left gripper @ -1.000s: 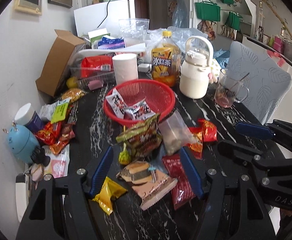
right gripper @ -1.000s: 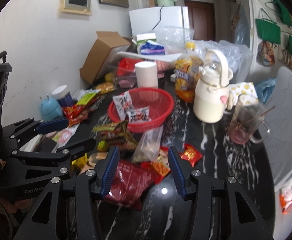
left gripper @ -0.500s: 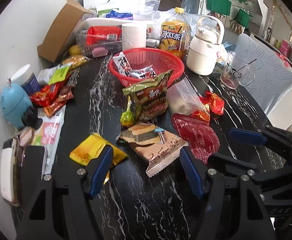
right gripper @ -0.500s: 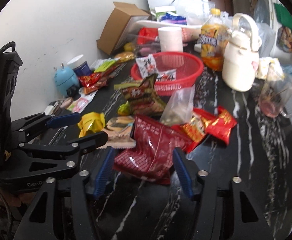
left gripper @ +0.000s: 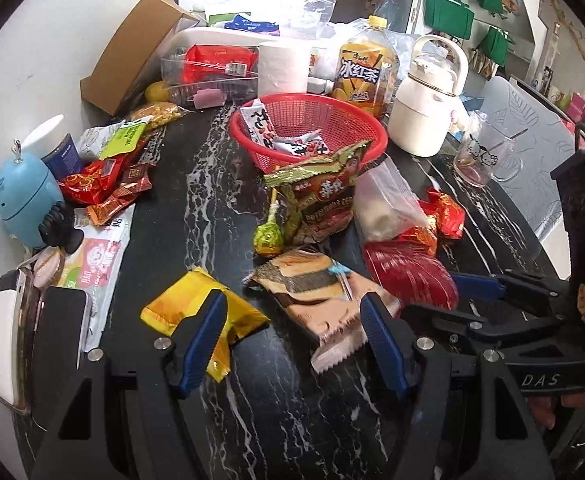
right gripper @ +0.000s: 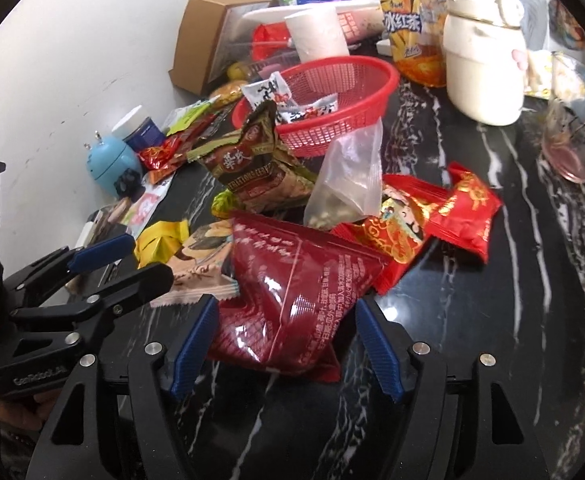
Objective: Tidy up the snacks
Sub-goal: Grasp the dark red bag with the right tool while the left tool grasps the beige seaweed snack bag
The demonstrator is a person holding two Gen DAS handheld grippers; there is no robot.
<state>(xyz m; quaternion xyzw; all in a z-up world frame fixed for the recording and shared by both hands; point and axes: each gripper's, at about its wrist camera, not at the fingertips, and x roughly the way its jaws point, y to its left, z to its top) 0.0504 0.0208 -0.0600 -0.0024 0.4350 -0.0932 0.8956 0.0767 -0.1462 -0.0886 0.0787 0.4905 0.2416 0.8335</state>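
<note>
Snack packets lie on a black marble table (left gripper: 196, 200) in front of a red basket (left gripper: 308, 120) that holds a few white packets. My left gripper (left gripper: 294, 340) is open just above the table, between a yellow packet (left gripper: 180, 308) and a brown biscuit packet (left gripper: 312, 288). My right gripper (right gripper: 284, 344) is open with its fingers on either side of a dark red bag (right gripper: 292, 300), not closed on it. A green-brown bag (right gripper: 252, 164), a clear bag (right gripper: 348, 176) and bright red packets (right gripper: 432, 220) lie beyond it.
Behind the basket stand a tea bottle (left gripper: 362, 72), a cream kettle (left gripper: 424, 108), a paper roll (left gripper: 282, 68) and a cardboard box (left gripper: 132, 44). A glass mug (left gripper: 484, 152) is at right. A blue gadget (left gripper: 24, 200), a jar and more packets lie along the left wall.
Both grippers have dropped lower and pulled back toward the near snacks. The right gripper now straddles the dark red bag. Both stayed open.
</note>
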